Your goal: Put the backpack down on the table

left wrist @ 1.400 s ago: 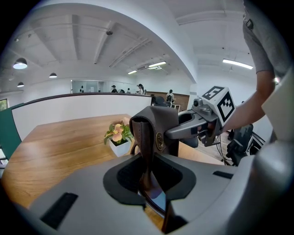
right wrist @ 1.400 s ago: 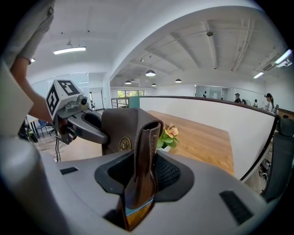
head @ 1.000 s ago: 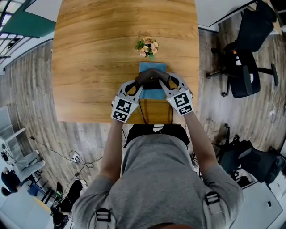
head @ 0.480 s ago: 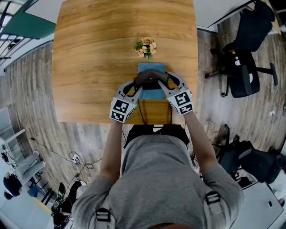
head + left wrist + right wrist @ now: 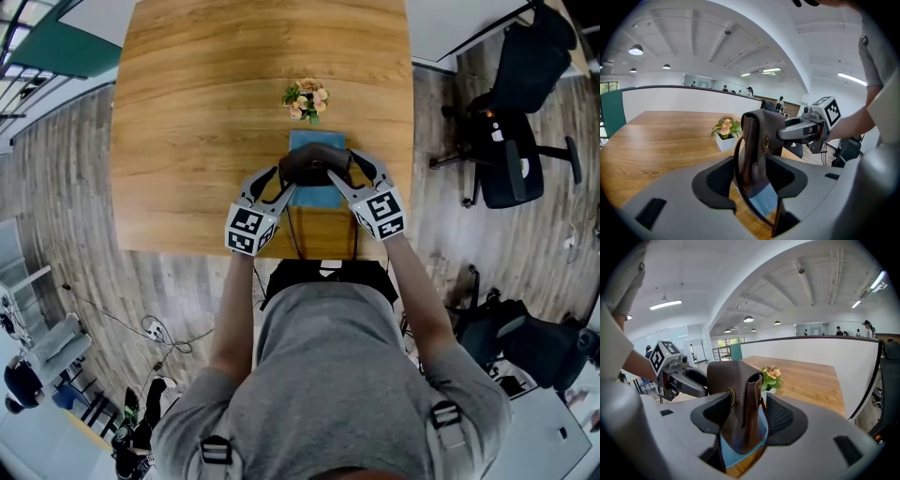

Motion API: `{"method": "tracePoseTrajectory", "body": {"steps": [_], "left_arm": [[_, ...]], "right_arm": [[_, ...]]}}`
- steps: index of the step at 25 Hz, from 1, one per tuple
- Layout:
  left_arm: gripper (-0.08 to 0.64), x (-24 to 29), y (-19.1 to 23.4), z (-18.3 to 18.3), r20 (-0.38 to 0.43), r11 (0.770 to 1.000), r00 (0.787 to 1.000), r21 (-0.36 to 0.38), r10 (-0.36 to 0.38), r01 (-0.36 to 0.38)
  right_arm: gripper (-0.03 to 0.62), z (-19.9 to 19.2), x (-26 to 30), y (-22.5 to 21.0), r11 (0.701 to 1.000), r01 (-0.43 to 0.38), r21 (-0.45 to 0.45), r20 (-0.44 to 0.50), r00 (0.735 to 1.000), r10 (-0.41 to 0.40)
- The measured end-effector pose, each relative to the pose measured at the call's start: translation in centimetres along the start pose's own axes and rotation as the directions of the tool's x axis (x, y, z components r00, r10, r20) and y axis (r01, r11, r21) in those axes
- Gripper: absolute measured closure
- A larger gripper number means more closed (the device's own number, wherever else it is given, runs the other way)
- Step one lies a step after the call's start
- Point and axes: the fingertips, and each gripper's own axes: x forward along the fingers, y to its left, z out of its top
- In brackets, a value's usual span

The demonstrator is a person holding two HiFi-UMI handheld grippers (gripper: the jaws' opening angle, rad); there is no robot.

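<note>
The backpack (image 5: 316,165), with a dark brown leather flap over a blue panel, stands upright on the wooden table (image 5: 187,122) near its front edge. My left gripper (image 5: 281,184) is at its left side and my right gripper (image 5: 351,178) at its right side. In the left gripper view the brown flap (image 5: 761,136) and a strap sit between the jaws of the left gripper (image 5: 752,174), which are opening, with a gap at the left pad. In the right gripper view the flap (image 5: 736,380) stands between the opening jaws of the right gripper (image 5: 749,416), and a gap shows at the right pad.
A small white pot of flowers (image 5: 307,98) stands just beyond the backpack, also seen as the pot (image 5: 725,133) and the pot (image 5: 771,375). A black office chair (image 5: 511,122) stands on the floor to the right. Bags lie on the floor at lower right (image 5: 525,342).
Both grippers' jaws have spread wider around the backpack's top. The left gripper's marker cube has shifted slightly outward to the left. The backpack stays where it was.
</note>
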Motion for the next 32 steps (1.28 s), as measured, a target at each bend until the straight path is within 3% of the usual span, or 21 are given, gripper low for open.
{"method": "tracePoseTrajectory", "body": {"steps": [8,22,27,30,32], "left_arm": [[0.336,-1.0,-0.5,0.3,0.017,0.999,0.999,-0.016,0.041,-0.041],[0.336,-3.4,-4.0,-0.1,0.033,0.994,0.994,-0.041,0.101,-0.100],[0.337,-4.1,-5.3,-0.2,0.041,0.993,0.993,-0.043,0.115,-0.113],[0.338,-4.3,-6.1,-0.1,0.057,0.992,0.991,-0.048,0.117,-0.114],[0.344,-4.3,-6.8,0.2,0.073,0.992,0.990,-0.049,0.123,-0.119]], "right_arm": [[0.314,0.5,-1.1,0.2,1.000,-0.012,-0.008,0.013,1.000,0.012],[0.314,-0.5,-4.5,1.6,0.996,-0.075,-0.040,-0.019,0.997,0.074],[0.378,-0.9,-6.0,2.5,0.992,-0.112,-0.061,-0.027,0.994,0.111],[0.509,-0.7,-6.9,3.1,0.986,-0.138,-0.088,-0.020,0.990,0.137],[0.561,-0.6,-7.7,3.5,0.980,-0.148,-0.130,-0.021,0.989,0.147]]}}
